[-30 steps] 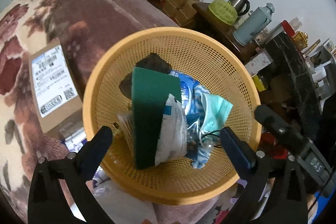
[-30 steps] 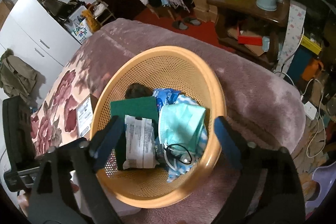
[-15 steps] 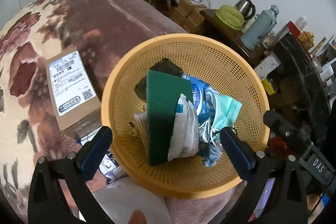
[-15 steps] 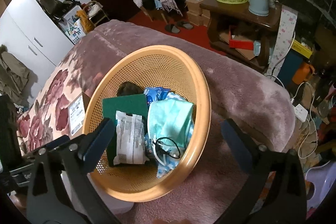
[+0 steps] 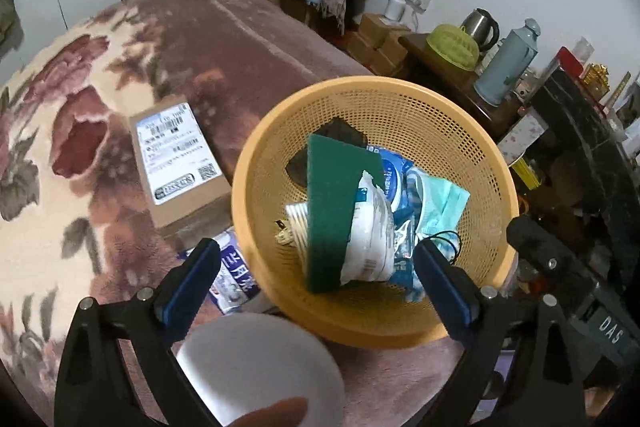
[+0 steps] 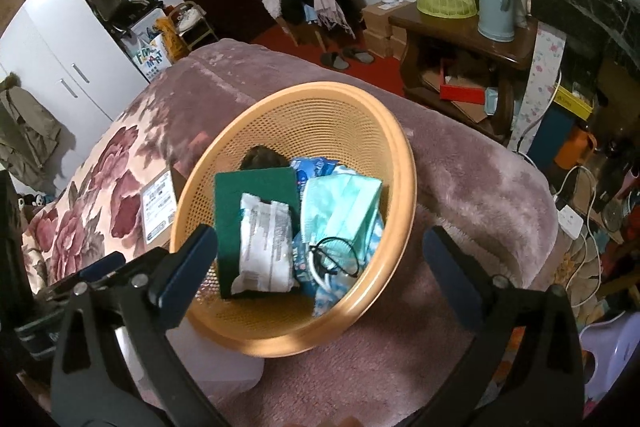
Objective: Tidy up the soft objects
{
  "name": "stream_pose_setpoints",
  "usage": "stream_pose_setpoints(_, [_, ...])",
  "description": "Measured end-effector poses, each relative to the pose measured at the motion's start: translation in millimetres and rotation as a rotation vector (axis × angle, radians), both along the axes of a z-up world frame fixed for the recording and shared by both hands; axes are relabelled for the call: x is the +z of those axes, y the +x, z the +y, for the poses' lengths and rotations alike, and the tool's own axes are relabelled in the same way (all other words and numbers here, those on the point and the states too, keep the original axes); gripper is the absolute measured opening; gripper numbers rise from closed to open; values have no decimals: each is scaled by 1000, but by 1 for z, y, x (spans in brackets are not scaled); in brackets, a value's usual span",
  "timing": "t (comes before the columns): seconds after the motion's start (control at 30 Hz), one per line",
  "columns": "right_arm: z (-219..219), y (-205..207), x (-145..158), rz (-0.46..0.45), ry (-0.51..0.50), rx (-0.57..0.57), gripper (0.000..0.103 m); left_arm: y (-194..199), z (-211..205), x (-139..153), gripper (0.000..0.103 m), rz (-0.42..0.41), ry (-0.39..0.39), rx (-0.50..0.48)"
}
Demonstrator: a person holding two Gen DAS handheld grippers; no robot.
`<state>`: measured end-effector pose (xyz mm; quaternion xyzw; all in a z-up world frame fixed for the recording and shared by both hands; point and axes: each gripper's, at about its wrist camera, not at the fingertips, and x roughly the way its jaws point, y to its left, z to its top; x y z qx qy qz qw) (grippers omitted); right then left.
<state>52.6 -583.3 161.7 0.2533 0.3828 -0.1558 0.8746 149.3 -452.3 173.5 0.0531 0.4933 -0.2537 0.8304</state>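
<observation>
An orange mesh basket [image 5: 496,195] [image 6: 404,163] sits on a pink flowered blanket. Inside lie a green scouring pad [image 5: 334,195] [image 6: 256,187], a white wipes packet [image 5: 370,227] [image 6: 266,241], a teal face mask [image 5: 440,205] [image 6: 344,207], blue packets [image 5: 394,173] and a dark item [image 5: 340,133]. My left gripper [image 5: 316,279] is open and empty, above the basket's near edge. My right gripper [image 6: 320,263] is open and empty, over the basket's near side.
A cardboard box with a shipping label [image 5: 176,151] [image 6: 158,205] lies left of the basket. A blue-white packet [image 5: 236,279] and a white round object [image 5: 260,359] lie near my left gripper. A side table [image 6: 460,27] with a thermos and kettle stands beyond the bed.
Both grippers have drawn back from the basket, so it looks smaller. The white round object and the blue-white packet have come into the left wrist view.
</observation>
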Motion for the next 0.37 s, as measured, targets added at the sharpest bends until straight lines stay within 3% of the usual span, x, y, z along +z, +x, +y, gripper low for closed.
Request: stream_pose_setpoints(0.37, [47, -15, 21, -21, -58, 51, 103, -28, 48, 11, 98, -25, -21, 21])
